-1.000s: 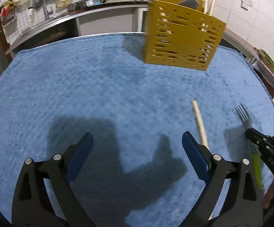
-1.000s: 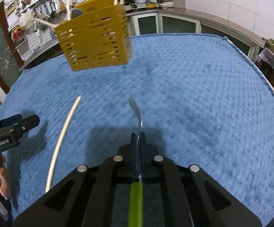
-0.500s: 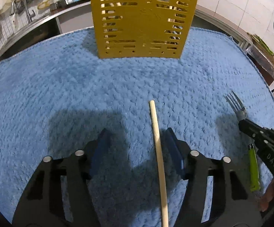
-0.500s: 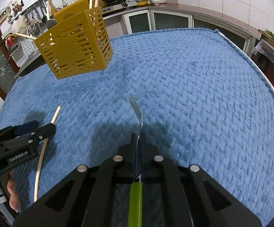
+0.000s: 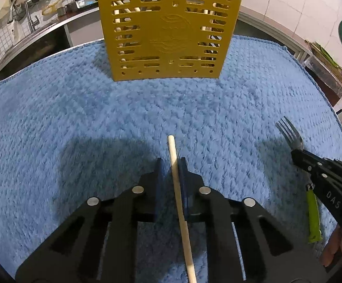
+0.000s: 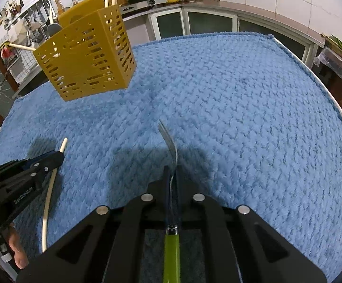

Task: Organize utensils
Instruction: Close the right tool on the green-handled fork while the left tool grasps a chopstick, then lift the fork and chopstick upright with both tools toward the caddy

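Note:
A pale wooden chopstick [image 5: 172,148] lies between the blue pads of my left gripper [image 5: 172,161], whose jaws are closing onto it just above the blue towel [image 5: 76,118]. In the right wrist view the same chopstick [image 6: 48,200] trails back from the left gripper [image 6: 52,159]. My right gripper [image 6: 172,168] is shut on the metal neck of a fork [image 6: 168,139] with a green handle [image 6: 172,254]; the tines point ahead. The left wrist view shows that fork [image 5: 291,134] and the right gripper [image 5: 297,154] at the right edge. A yellow slotted utensil holder [image 5: 168,35] stands ahead.
The holder [image 6: 88,59] has several wooden sticks and utensils inside. The towel covers a round table whose edge [image 6: 336,108] curves along the right. Kitchen counters with pots stand behind. A person's fingers [image 6: 17,254] show at the lower left.
The left gripper slid right until the chopstick lay between its pads, then closed from wide open onto it. The holder now looks nearer and centred. The right gripper kept its grip on the fork.

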`<state>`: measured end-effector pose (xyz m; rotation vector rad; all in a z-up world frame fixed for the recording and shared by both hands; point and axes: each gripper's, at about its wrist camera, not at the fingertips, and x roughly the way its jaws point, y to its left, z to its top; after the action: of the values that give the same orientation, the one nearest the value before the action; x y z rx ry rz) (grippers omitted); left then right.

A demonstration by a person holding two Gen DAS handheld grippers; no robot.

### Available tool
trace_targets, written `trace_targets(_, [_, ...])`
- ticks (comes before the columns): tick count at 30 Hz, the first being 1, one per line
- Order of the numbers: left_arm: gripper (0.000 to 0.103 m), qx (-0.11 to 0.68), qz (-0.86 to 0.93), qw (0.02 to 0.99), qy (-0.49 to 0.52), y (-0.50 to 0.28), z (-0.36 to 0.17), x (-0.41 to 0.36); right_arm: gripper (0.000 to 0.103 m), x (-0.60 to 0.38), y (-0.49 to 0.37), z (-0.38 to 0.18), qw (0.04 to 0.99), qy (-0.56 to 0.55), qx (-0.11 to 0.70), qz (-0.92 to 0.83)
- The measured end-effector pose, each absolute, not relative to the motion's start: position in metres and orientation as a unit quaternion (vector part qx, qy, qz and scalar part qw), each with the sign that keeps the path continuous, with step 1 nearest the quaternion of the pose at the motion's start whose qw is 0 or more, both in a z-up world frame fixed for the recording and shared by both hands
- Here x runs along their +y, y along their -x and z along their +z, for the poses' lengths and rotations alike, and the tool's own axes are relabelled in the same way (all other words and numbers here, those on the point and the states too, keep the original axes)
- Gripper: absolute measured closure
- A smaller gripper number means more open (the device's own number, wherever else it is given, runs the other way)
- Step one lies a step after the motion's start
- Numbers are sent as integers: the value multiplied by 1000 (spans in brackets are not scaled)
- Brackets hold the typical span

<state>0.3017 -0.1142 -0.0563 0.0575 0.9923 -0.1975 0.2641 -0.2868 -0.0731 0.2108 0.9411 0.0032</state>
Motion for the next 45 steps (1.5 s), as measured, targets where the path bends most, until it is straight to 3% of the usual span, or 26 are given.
trace_targets(15, [100, 418, -104, 903, -5, -293, -30, -101, 99, -282, -254, -38, 920, -111, 377, 7])
trace_targets(27, [99, 445, -114, 888, -3, -300, -37, -94, 97, -281, -264, -56, 903, -69, 424, -5])
trace_targets(28, [99, 448, -114, 887, -6, -300, -39, -95, 89, -281, -264, -58, 902, -68, 427, -8])
trace_targets(29, [99, 451, -114, 885, -7, -300, -40, -96, 73, -282, -264, -59, 901, -70, 427, -10])
trace_targets(31, [99, 454, -115, 884, -7, -299, -42, -96, 63, -284, -261, -60, 905, -73, 420, -13])
trace_targets(35, [96, 470, -119, 874, -6, -299, -48, -97, 67, -287, -261, -65, 901, -80, 427, -8])
trace_targets(36, [96, 474, -119, 872, -6, -299, -50, -98, 71, -288, -260, -66, 900, -84, 428, -6])
trace_targets(37, [96, 478, -120, 870, -6, -299, -53, -99, 82, -288, -261, -67, 899, -86, 429, -5])
trace_targets(40, [96, 480, -116, 869, -12, -300, -58, -101, 95, -288, -263, -69, 896, -85, 436, -5])
trace_targets(45, [98, 483, -119, 867, 5, -305, -58, -97, 99, -281, -270, -69, 889, -77, 452, -4])
